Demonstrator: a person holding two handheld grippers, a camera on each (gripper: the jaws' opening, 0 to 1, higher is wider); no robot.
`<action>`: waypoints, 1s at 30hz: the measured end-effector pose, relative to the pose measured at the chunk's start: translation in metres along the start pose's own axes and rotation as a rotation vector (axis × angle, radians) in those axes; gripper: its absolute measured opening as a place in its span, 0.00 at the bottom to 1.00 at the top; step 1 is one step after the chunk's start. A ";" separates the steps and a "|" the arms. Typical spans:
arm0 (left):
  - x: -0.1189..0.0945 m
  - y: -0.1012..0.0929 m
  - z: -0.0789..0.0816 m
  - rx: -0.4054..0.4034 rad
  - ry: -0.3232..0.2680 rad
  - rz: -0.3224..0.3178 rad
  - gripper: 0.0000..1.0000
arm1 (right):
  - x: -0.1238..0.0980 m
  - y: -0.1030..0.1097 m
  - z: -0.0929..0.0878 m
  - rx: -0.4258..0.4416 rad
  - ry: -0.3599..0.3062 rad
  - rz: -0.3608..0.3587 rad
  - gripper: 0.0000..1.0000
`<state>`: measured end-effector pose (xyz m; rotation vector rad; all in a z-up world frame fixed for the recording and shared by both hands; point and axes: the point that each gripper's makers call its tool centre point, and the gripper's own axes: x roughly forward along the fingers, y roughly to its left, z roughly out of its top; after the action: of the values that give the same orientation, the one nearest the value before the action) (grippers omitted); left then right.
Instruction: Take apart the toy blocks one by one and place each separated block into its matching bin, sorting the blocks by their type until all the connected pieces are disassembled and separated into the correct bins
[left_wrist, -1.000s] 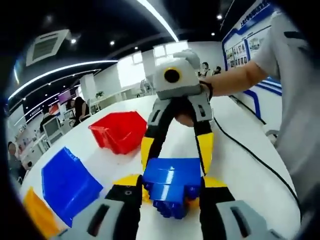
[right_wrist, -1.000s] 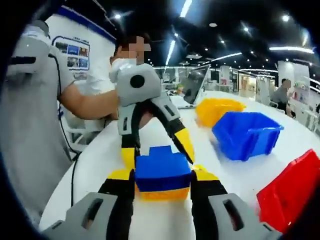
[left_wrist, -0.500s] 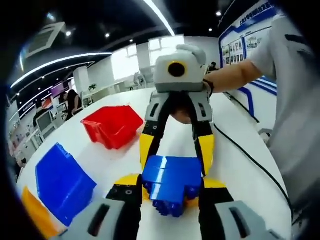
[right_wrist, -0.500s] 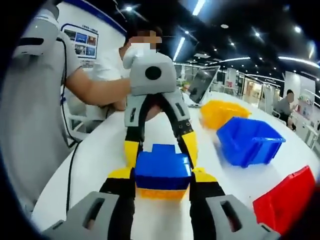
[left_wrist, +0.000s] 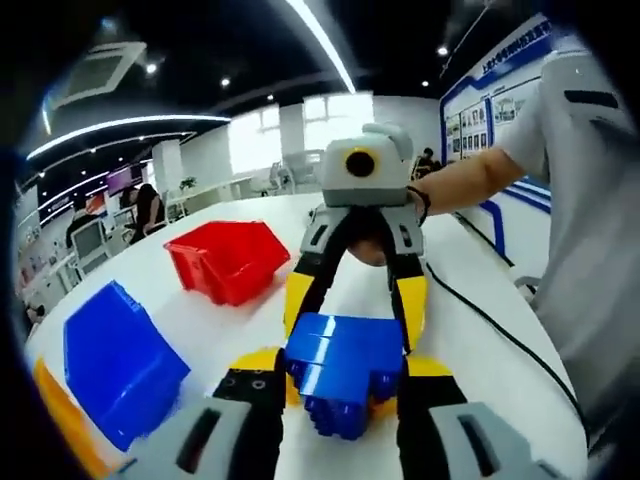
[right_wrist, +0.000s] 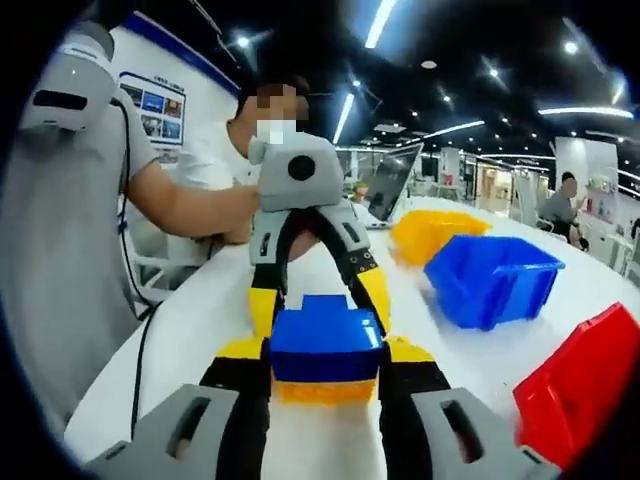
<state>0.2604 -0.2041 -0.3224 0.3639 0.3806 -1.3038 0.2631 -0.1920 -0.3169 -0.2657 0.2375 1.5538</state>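
A stack of blue toy blocks hangs above the white table, held from both ends. In the left gripper view, my left gripper rises from the bottom and is shut on the stack. My right gripper comes in from the far side and clamps the same stack. In the right gripper view, the blue block sits on a yellow block. My right gripper is shut on them, and my left gripper grips from behind.
A red bin, blue bin and yellow bin stand on the white table; the right gripper view shows them as yellow bin, blue bin, red bin. A black cable trails across the table. People sit in the background.
Both views have shifted slightly with the hands. The block stack stays clamped between the two grippers, with no visible separation.
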 end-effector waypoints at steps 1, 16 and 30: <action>-0.002 0.003 -0.001 -0.008 -0.011 -0.006 0.43 | -0.001 0.001 0.000 0.007 -0.009 0.007 0.42; -0.004 0.008 -0.006 -0.009 -0.018 -0.028 0.43 | 0.000 0.003 0.003 -0.161 0.075 -0.008 0.41; -0.004 0.001 -0.007 -0.008 -0.017 -0.046 0.43 | -0.002 0.007 0.000 -0.150 0.095 0.046 0.41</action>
<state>0.2604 -0.1971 -0.3260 0.3388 0.3820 -1.3487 0.2562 -0.1942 -0.3168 -0.4549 0.2024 1.6085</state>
